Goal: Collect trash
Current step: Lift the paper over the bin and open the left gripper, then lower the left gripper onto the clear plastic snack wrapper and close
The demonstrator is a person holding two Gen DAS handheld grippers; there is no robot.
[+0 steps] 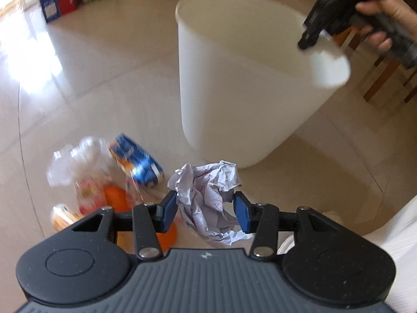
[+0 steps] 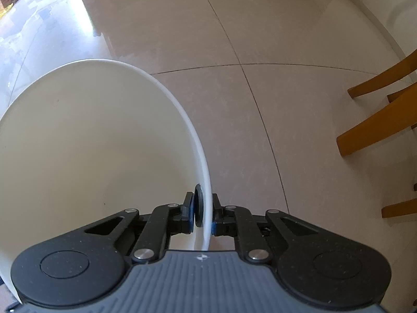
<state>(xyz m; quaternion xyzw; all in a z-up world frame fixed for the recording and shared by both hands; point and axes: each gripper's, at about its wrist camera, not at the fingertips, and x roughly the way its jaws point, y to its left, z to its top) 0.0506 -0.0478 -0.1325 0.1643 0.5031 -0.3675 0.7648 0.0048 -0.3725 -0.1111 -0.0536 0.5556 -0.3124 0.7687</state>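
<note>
The left gripper (image 1: 204,210) is pinching a crumpled paper ball (image 1: 208,198) between its blue pads (image 1: 168,210), and the ball is hanging above the tiled floor (image 1: 104,78), just in front of the white trash bin (image 1: 234,91). The right gripper (image 2: 202,212) is pressing its jaws together on the rim of the trash bin, with one finger inside the wall and the other outside. A hand (image 1: 385,18) is carrying that gripper at the bin's far edge. Other litter is lying on the floor left of the paper ball: a blue carton (image 1: 138,161), a clear plastic wrapper (image 1: 75,161) and orange items (image 1: 114,195), all blurred. Wooden chair legs (image 2: 378,120) are standing to the right of the bin.
</note>
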